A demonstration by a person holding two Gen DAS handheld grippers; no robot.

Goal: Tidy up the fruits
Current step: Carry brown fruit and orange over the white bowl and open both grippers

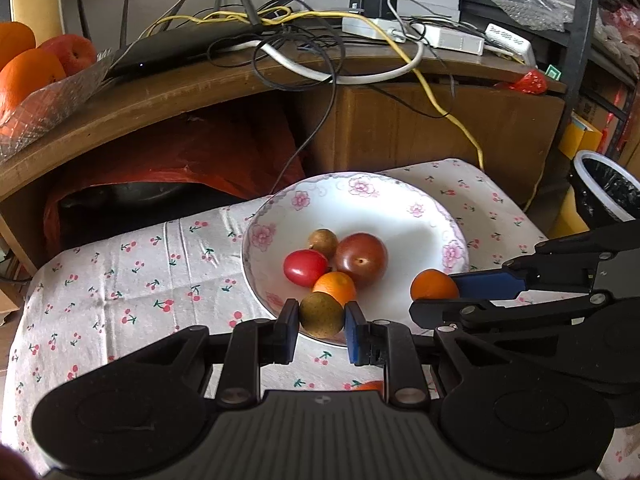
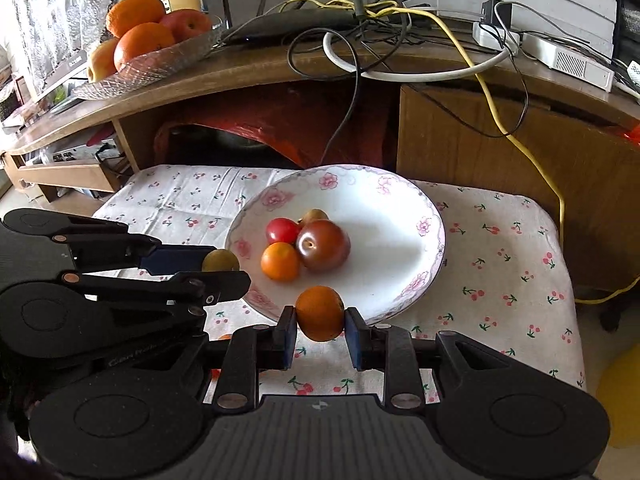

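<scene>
A white flowered plate [image 1: 404, 208] [image 2: 384, 208] sits on a cherry-print cloth. In it lie a dark red tomato [image 1: 361, 259] [image 2: 323, 245], a red cherry tomato [image 1: 305, 266] [image 2: 282, 230], a small orange [image 1: 335, 286] [image 2: 280, 261] and a brown-green fruit [image 1: 323, 241] [image 2: 315, 214]. My left gripper [image 1: 322, 317] [image 2: 218, 270] is shut on a green-brown fruit [image 1: 321, 315] [image 2: 219, 261] over the plate's near rim. My right gripper [image 2: 321, 314] [image 1: 434, 294] is shut on a small orange [image 2: 320, 313] [image 1: 434, 286] above the plate's near edge.
A wooden shelf [image 2: 240, 68] behind the table carries a glass dish of oranges and apples [image 2: 148, 36] [image 1: 36, 68], a router and tangled cables [image 1: 304, 40]. A black bin [image 1: 608, 188] stands at the right. Another orange fruit [image 1: 370, 386] lies on the cloth under my left gripper.
</scene>
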